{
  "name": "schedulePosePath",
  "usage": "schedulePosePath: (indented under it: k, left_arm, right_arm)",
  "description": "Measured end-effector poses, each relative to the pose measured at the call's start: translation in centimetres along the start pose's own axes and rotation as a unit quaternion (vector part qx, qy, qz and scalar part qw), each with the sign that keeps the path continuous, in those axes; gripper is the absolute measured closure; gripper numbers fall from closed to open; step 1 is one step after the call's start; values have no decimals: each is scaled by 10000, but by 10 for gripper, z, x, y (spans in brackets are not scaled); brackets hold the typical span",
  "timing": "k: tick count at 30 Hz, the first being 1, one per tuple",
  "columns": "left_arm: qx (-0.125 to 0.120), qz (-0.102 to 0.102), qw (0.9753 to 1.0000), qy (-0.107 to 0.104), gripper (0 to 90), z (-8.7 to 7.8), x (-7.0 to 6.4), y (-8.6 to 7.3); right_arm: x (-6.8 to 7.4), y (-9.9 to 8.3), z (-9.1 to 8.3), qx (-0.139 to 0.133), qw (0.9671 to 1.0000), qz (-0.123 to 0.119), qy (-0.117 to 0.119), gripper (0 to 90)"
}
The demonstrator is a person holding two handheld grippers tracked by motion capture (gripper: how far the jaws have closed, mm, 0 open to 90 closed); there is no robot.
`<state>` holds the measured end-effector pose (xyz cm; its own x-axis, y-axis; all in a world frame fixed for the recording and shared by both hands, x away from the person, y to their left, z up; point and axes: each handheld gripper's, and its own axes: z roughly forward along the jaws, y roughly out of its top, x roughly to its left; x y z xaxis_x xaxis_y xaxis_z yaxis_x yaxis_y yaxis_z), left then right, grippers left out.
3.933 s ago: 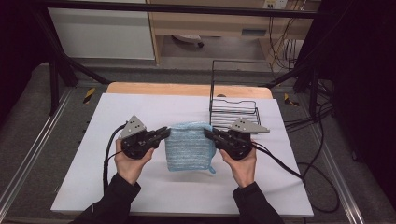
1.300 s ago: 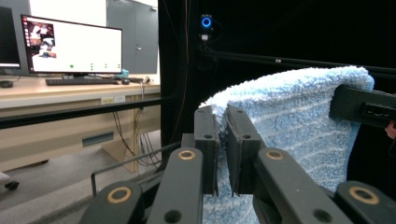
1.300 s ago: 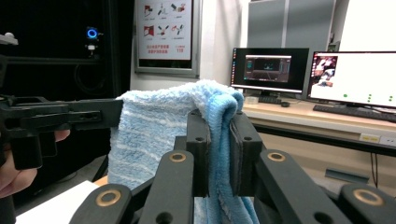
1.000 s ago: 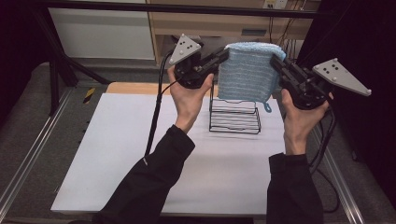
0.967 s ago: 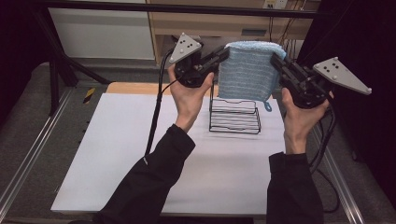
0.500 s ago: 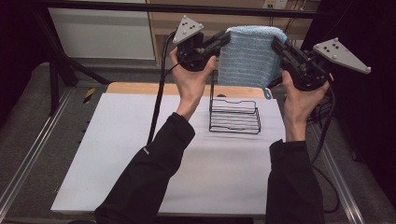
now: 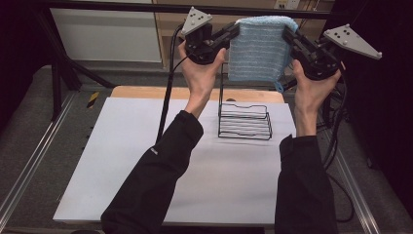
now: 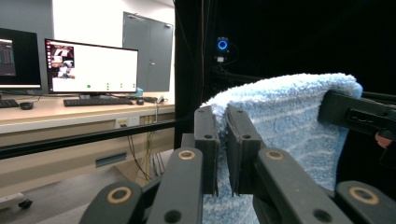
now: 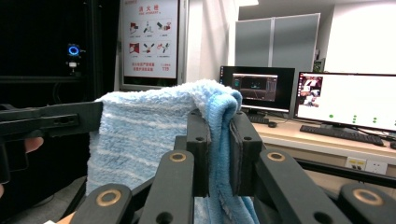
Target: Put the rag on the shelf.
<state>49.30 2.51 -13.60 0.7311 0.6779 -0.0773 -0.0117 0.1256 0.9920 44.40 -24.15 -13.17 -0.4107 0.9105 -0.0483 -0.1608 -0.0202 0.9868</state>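
A light blue striped towel [image 7: 257, 48] hangs folded, held high above the back of the table between both grippers. My left gripper [image 7: 234, 30] is shut on its upper left corner, and the cloth [image 8: 280, 126] is pinched between the jaws in the left gripper view. My right gripper [image 7: 287, 34] is shut on the upper right corner, where the towel edge [image 9: 219, 140] runs down between the jaws. A black wire rack [image 7: 244, 119] stands on the white table [image 7: 122, 161] below the towel.
A wooden strip [image 7: 146, 92] runs along the table's far edge. Metal rails [image 7: 29, 165] flank the table on both sides. Cables [image 7: 168, 87] trail from each gripper. Desks with monitors [image 9: 345, 100] stand beyond the table.
The towel was lying flat on the table with both grippers at its sides; it has been lifted high over the rack and has risen a little more in the last half second.
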Motion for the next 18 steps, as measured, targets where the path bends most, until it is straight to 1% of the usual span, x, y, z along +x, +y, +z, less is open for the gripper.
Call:
schedulePosePath:
  k: [3,4,5,6,8,12,14,15,18]
  left_arm:
    - [-51,-15,10000,16,838,4,4,0]
    - [-44,-18,10000,30,838,6,5,-1]
    - [-39,-20,10000,34,838,8,7,-1]
    - [-37,-24,10000,50,838,9,9,-2]
    - [-30,-37,10000,69,838,12,12,-4]
    - [38,27,9999,125,838,16,17,-8]
    - [83,21,9999,137,838,18,19,-11]
    - [104,35,9998,153,838,19,20,-13]
    - [205,86,9996,166,838,22,22,-18]
  right_arm:
    - [-4,1,8,5,10000,-26,-10,812]
    - [-5,1,10,7,10000,-32,-7,812]
    - [-7,0,14,27,10000,-86,-12,813]
    - [-7,0,14,27,10000,-86,-12,813]
    - [-10,-3,21,52,10000,-78,23,813]
    - [-13,-7,26,77,9999,-65,47,813]
    - [-15,-14,30,112,9999,-47,67,813]
    - [-15,-14,30,112,9999,-47,67,813]
    - [-19,-21,32,170,9998,18,80,813]
